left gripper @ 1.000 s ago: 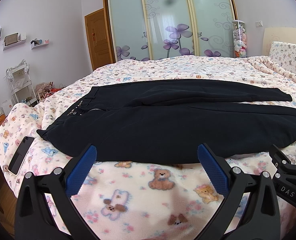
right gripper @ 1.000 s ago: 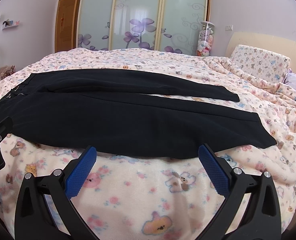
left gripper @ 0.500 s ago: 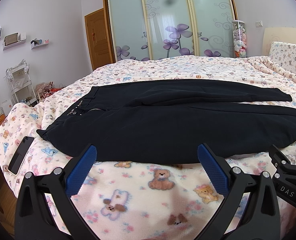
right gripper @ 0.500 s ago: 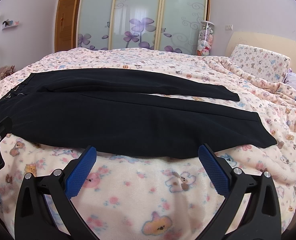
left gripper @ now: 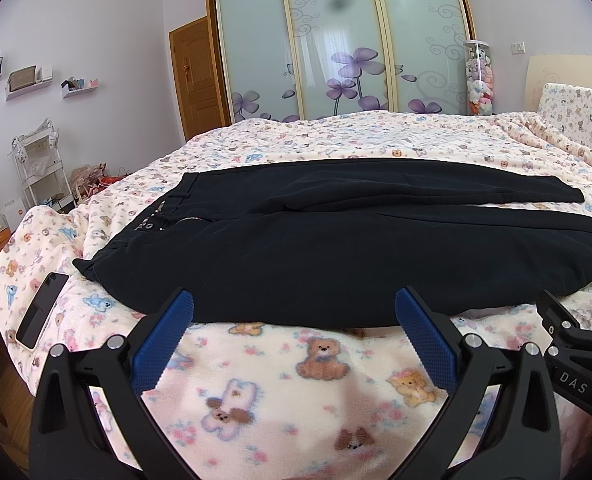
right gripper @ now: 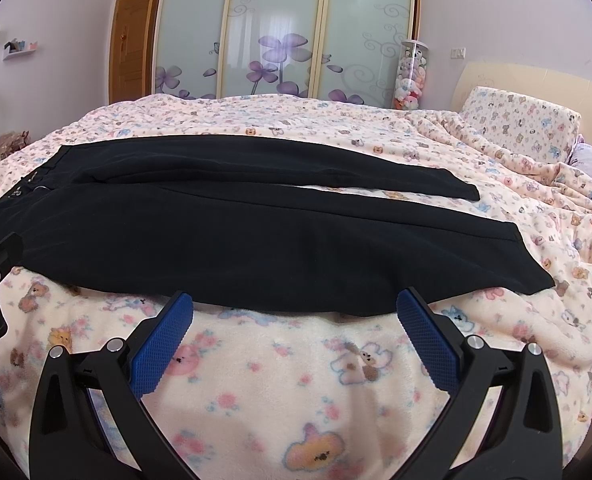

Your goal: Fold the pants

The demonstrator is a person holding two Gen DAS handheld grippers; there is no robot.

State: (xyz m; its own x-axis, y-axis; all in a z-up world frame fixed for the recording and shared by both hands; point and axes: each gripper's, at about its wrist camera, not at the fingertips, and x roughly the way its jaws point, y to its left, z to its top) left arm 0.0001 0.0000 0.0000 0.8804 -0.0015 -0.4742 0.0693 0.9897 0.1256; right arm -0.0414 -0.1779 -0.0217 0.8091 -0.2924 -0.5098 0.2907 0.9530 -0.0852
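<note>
Black pants (left gripper: 335,240) lie flat across the bed, waistband to the left, both legs running right. They also show in the right wrist view (right gripper: 256,232). My left gripper (left gripper: 294,312) is open and empty, just short of the pants' near edge by the hip. My right gripper (right gripper: 294,312) is open and empty, just short of the near leg's edge, towards the hem. The right gripper's body shows at the right edge of the left wrist view (left gripper: 575,344).
The bed carries a pink teddy-bear blanket (left gripper: 296,380). A phone (left gripper: 42,310) lies near the bed's left edge. A pillow (right gripper: 523,120) sits at the right by the headboard. A wardrobe with sliding doors (left gripper: 335,40) stands behind the bed.
</note>
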